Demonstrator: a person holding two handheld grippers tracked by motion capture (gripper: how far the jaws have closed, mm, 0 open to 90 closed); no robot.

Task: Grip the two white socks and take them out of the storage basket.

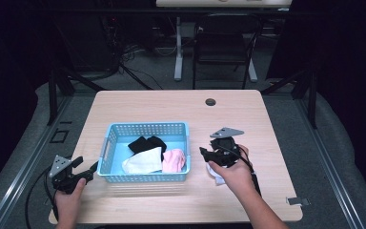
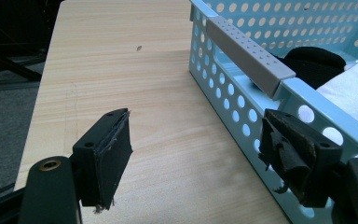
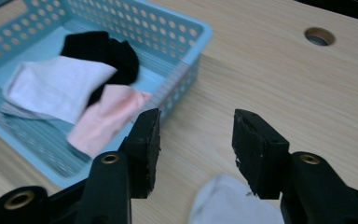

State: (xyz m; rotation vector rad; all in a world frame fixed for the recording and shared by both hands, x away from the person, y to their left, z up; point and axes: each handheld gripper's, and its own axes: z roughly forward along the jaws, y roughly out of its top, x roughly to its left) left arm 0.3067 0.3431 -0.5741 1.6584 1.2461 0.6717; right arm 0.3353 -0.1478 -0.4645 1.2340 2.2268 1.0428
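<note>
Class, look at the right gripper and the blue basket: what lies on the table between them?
Nothing: in the high view, bare wood separates the right gripper from the blue basket. The white cloth lies under the gripper.

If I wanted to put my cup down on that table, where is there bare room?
The far strip of table between the basket and the cable hole is bare, as is the far right corner. The near edge between the two arms is free too. It is crowded inside the basket, full of socks, and right of it, where the right hand-held gripper hovers over a white sock.
</note>
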